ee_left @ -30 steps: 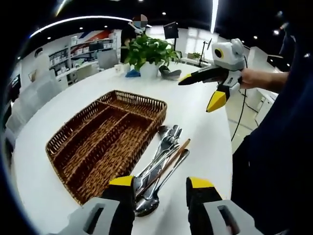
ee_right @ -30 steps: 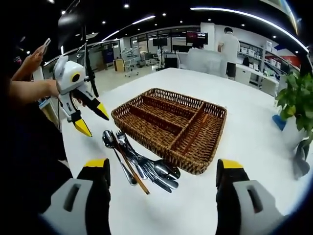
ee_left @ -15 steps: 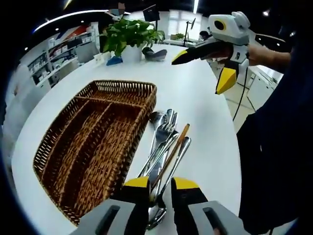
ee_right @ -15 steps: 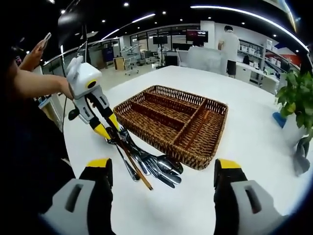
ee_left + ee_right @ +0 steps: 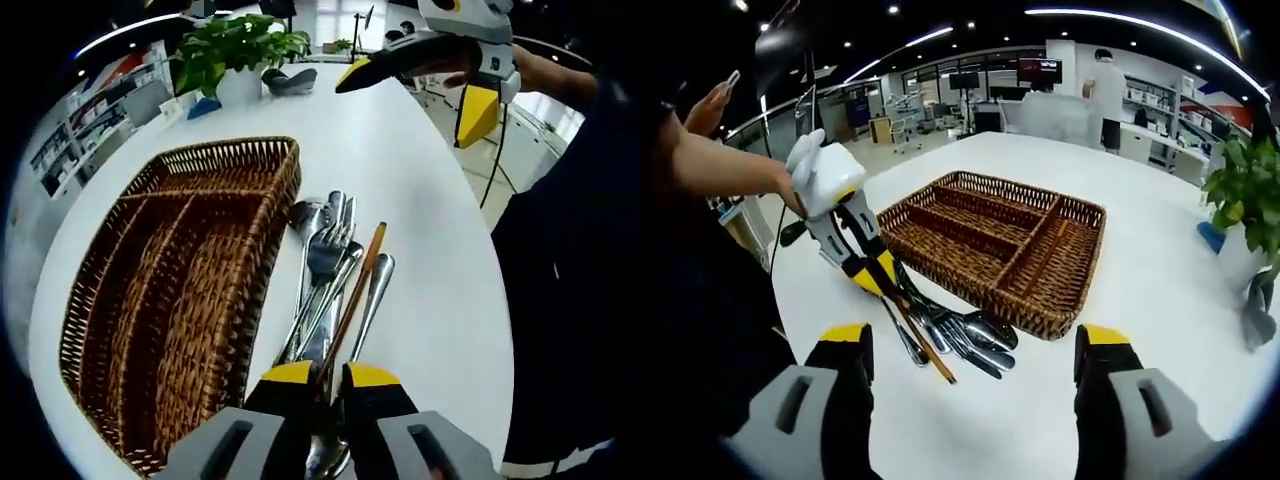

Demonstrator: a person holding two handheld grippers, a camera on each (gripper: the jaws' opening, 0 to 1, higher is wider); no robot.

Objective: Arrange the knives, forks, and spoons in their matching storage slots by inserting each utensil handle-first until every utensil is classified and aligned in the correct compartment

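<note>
Basket slots bare, utensils all unsorted; left gripper jaws narrow, apparently pinching handles; right gripper jaws wide.

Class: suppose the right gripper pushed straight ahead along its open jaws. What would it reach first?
Probably the pile of cutlery on the white table, with the wicker tray just behind it; depth is uncertain.
</note>
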